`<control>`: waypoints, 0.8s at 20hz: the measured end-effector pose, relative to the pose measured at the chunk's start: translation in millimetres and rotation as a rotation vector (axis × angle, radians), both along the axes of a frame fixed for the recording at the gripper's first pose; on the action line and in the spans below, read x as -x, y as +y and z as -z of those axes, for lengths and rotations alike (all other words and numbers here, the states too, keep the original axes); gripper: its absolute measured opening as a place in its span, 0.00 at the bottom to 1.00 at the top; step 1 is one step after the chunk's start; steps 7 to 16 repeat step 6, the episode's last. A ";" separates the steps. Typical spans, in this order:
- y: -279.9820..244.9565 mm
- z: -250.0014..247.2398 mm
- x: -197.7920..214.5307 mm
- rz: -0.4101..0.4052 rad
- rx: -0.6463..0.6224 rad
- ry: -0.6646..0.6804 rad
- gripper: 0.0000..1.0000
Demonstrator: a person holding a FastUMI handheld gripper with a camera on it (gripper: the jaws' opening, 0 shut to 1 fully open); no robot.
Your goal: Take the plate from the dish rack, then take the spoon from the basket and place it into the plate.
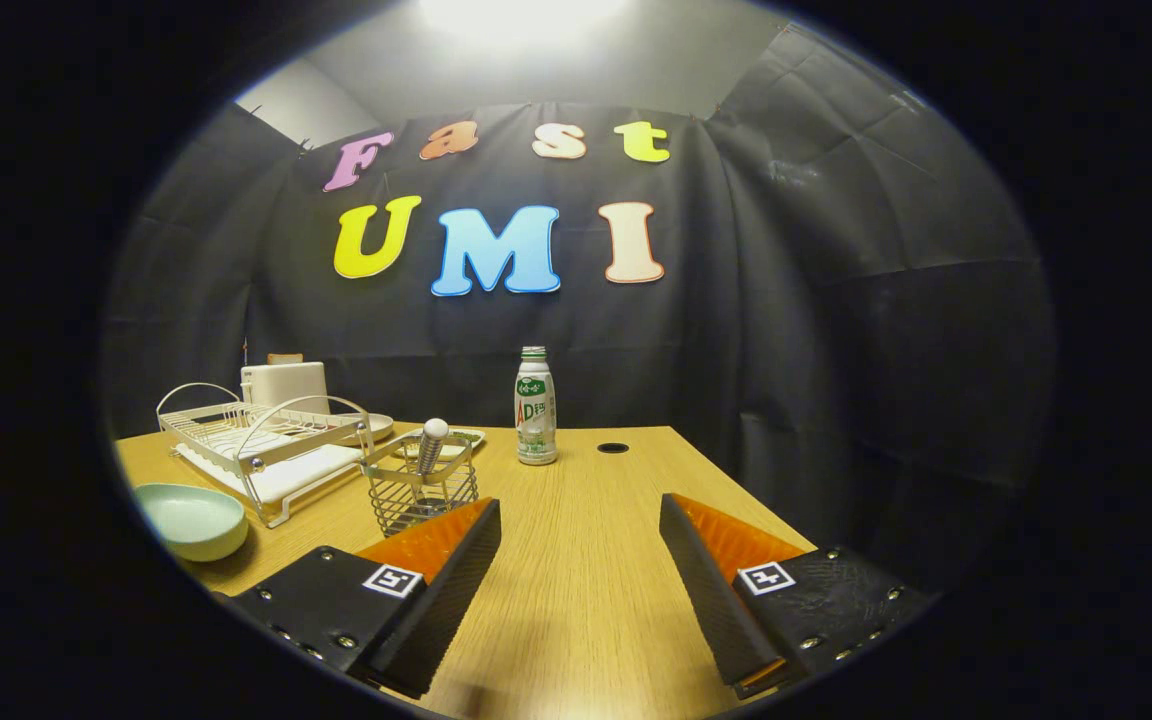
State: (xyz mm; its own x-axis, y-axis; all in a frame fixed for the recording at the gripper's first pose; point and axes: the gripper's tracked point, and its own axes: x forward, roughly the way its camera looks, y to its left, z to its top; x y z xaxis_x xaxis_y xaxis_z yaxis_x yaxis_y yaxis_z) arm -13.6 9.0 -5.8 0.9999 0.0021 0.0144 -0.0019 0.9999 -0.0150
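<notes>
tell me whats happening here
A person holds the tongs open above a wooden table, gripping nothing. Ahead and to the left stand a wire dish rack and a small wire basket with a spoon standing in it. A pale green bowl sits beside the rack, and a bottle stands farther back.

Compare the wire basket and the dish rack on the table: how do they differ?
The wire basket is small and upright with a spoon standing in it; the dish rack is wide, low and sits on a white tray. The basket stands just ahead of the open fingers of the gripper; the rack lies farther off, beside it. Both are metal wire.
</notes>
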 end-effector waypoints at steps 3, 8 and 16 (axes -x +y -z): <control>0.2 0.5 1.5 0.000 0.000 -0.001 0.99; -1.0 0.9 0.7 0.001 0.001 -0.001 0.99; -1.0 0.9 0.7 0.001 0.001 -0.001 0.99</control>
